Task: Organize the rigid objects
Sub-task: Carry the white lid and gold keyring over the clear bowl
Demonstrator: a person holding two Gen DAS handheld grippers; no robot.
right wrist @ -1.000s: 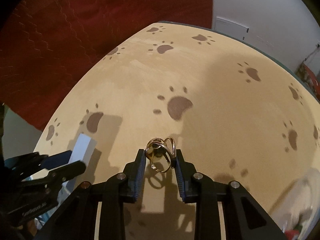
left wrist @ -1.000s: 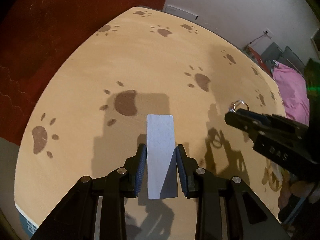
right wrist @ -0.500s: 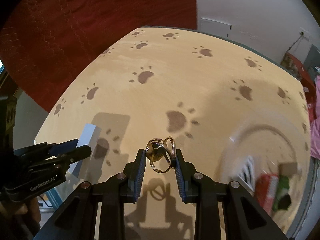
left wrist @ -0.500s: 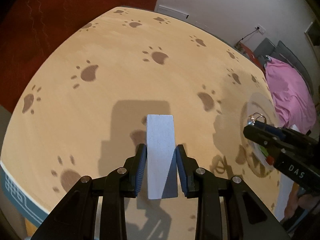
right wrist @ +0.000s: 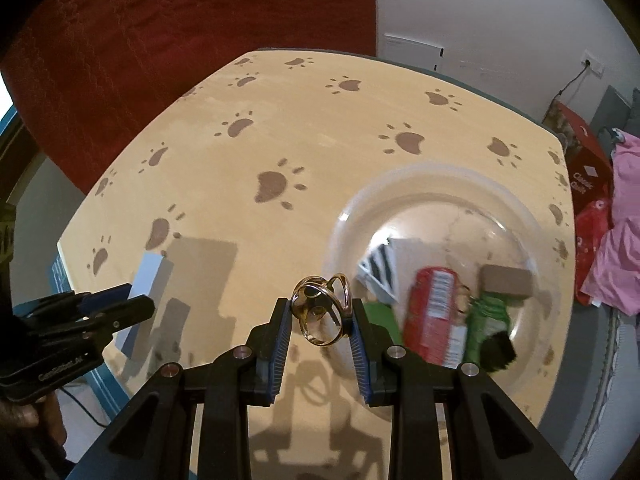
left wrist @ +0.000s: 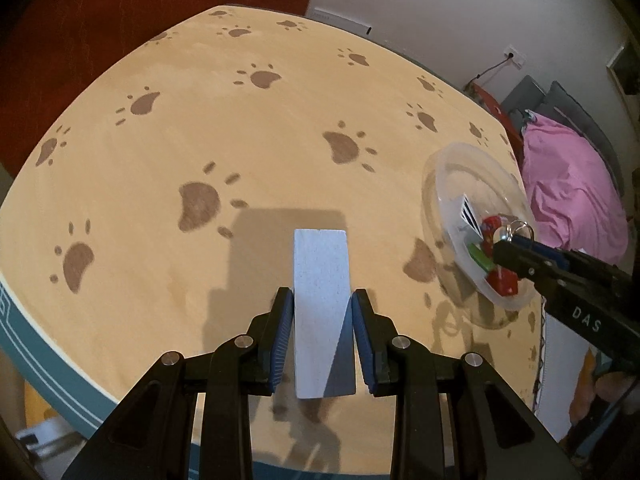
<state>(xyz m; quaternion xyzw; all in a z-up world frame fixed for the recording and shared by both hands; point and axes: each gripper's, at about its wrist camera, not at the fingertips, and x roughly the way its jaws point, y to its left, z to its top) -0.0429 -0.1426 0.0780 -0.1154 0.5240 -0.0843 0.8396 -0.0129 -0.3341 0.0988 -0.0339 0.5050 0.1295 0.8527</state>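
Jaws on both grippers are clamped: left gripper (left wrist: 322, 312) pinches a pale blue-grey wooden block (left wrist: 322, 296) by its long sides, w/ the block held up over the table (left wrist: 168, 148); right gripper (right wrist: 320, 320) grips a cluster of linked gold metal rings (right wrist: 322, 308) between its blue pads. Rings hang just at the near rim of a clear plastic bowl (right wrist: 532, 216), seen from left-wrist cam at the bowl's far-right edge (left wrist: 516, 229). Bowl sits on the paw-print tabletop toward its right side, holding a red packet (right wrist: 434, 312), green wrappers (right wrist: 486, 320), a brown block (right wrist: 506, 280) & a striped card (right wrist: 380, 270). Pink fabric (left wrist: 568, 184) lies beyond the table; red curtain (right wrist: 180, 24) behind.
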